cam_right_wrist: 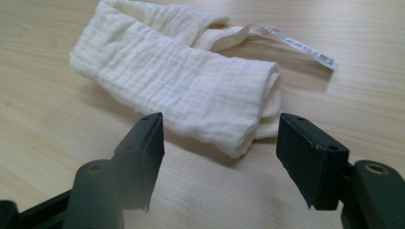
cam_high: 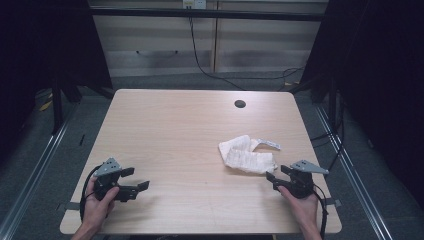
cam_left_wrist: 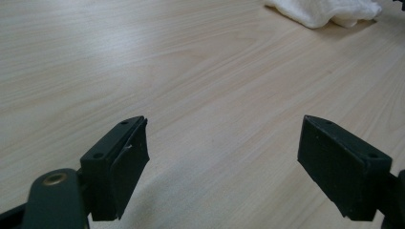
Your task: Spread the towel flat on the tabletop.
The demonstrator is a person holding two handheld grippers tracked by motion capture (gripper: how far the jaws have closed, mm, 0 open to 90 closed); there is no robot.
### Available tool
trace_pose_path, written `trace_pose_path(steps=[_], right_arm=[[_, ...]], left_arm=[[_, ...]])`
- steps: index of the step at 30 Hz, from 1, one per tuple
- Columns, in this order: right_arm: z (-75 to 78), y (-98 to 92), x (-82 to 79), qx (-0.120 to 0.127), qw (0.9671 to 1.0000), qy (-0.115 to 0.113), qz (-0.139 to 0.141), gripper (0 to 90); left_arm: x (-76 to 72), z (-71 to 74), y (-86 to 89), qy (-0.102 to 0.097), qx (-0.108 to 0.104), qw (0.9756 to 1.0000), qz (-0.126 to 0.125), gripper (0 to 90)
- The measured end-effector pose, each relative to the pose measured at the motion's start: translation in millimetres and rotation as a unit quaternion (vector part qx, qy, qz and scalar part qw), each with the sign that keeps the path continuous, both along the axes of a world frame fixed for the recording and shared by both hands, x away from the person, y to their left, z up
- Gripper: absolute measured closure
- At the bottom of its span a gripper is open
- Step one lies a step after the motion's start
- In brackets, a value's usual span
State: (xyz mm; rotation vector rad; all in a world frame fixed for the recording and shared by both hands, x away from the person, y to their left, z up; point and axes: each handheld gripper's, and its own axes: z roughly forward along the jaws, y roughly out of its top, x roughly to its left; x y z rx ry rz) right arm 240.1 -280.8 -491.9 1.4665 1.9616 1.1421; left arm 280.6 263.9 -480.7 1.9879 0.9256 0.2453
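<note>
Right tool (cam_right_wrist: 219, 138) hovers with its jaws spread wide and nothing between them, aimed at the near end of the folded white cloth (cam_right_wrist: 181, 90), which lies just ahead on the right half of the bench (cam_high: 165, 125). Closing too shallow would likely pinch only the top layer, so the fold could spill open, or the trailing label (cam_right_wrist: 301, 45) could snag. Left tool (cam_high: 131, 179) rests well apart, jaws also open and empty, too far off to steady the cloth if it slides.

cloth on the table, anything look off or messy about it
The white cloth lies loosely folded and askew, its label strip trailing out flat on the table. No spill or damage is visible.
</note>
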Motion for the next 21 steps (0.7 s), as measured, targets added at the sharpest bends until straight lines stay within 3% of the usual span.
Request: trace_pose_path(steps=[3,11,16,20,21], right_arm=[[1.1,0.6,-1.0,0.014,0.9998,0.006,0.014,40.1],[4.3,4.7,1.9,0.030,0.9983,0.018,0.046,40.7],[13.6,8.4,3.2,0.025,0.9979,0.017,0.057,40.7],[17.2,10.6,4.4,0.033,0.9973,0.022,0.063,39.4],[19.1,14.4,5.9,0.016,0.9974,0.017,0.069,40.6]], left_arm=[[0.6,-0.3,-0.2,0.000,0.000,1.0000,-0.001,17.2],[1.7,-1.7,-1.4,0.003,-0.002,1.0000,-0.006,17.0],[-0.1,-2.2,-3.3,0.006,0.009,0.9999,-0.009,16.9],[-0.6,-1.3,-4.7,0.003,0.002,0.9999,-0.013,16.9],[0.5,-2.6,-5.8,0.008,0.005,0.9999,-0.014,16.9]])
